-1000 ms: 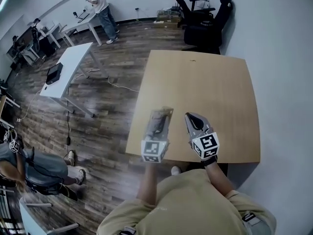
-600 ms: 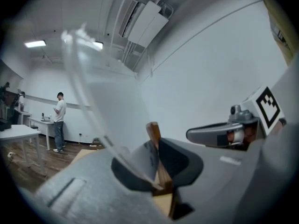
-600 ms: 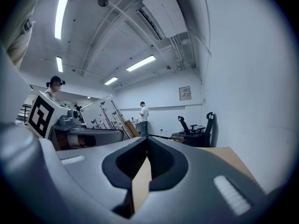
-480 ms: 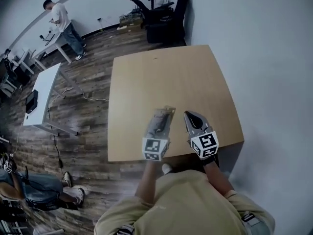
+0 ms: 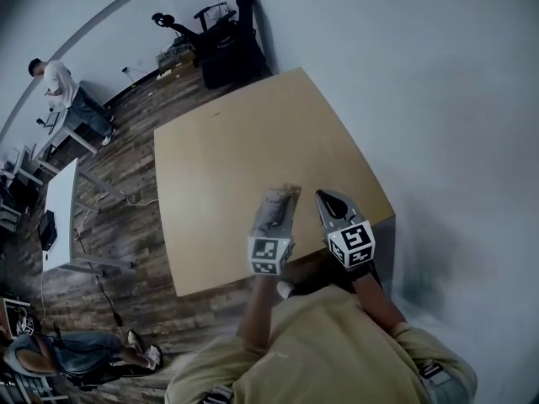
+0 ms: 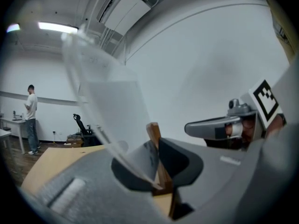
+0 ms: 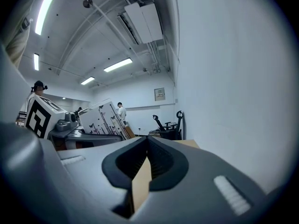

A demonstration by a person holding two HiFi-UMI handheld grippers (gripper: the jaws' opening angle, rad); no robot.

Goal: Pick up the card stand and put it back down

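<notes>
view: swung to the right | tabletop (image 5: 236, 158): square-on before, now skewed | left claw (image 5: 282, 192), right claw (image 5: 325, 197): from its near left part toward its near right corner | standing person (image 5: 61, 87): top to far left | wall (image 5: 446, 99): fills more of the right

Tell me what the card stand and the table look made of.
Card stand: the panel looks like clear glossy plastic, see-through with a bright edge; its base looks like brown matte wood. Table: pale wood-look top, even colour, possibly laminate.
</notes>
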